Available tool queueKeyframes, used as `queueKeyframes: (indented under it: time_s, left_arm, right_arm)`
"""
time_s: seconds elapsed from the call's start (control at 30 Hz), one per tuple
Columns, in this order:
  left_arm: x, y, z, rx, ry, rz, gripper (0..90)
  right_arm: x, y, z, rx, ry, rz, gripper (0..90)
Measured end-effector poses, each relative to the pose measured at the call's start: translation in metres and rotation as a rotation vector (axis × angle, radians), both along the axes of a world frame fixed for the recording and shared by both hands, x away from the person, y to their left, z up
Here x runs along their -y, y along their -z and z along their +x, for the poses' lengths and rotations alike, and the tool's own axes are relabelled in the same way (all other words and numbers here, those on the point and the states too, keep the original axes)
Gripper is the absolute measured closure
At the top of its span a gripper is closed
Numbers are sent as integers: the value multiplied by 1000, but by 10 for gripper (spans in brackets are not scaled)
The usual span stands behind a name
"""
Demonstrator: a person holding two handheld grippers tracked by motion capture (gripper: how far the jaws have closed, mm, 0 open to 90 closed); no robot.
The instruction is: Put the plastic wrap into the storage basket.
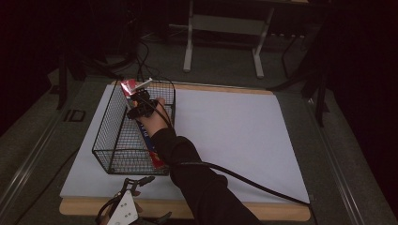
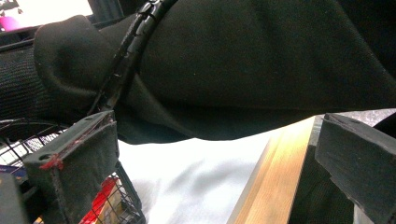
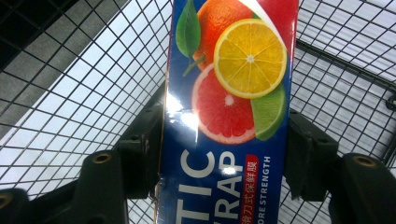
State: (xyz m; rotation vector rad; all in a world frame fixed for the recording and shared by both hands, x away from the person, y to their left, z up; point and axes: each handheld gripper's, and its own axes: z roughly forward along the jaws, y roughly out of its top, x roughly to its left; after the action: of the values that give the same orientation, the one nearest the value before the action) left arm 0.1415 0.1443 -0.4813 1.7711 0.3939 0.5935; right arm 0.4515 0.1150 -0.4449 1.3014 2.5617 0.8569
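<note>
Right gripper (image 1: 137, 104) clamps box (image 1: 146, 131) over white-sheeted table (image 1: 234, 136), dark room.

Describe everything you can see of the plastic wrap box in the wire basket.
The plastic wrap box is long, slim glossy cardboard, blue, printed with orange, grapefruit, lemon and lime slices plus white lettering, with red ends. It slants inside the black wire basket, one end raised above the far rim. The right gripper clamps its sides.
</note>
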Motion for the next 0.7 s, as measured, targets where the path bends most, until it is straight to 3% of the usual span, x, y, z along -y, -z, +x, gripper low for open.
queueKeyframes:
  time_s: [0.1,0.27,0.4,0.47,0.7]
  left_arm:
    - [1,0,0,1,-1,2,1]
    - [1,0,0,-2,-3,2,1]
    - [1,0,0,-2,-2,6,1]
    - [1,0,1,-3,-2,5,1]
    - [1,0,1,-5,-9,0,1]
  right_arm:
    - [1,0,0,2,-4,2,350]
    - [4,-3,-2,8,-30,37,203]
    - [8,-7,-4,31,-54,45,138]
    - [10,-10,-5,43,-73,27,135]
    - [28,-26,-9,43,-106,65,139]
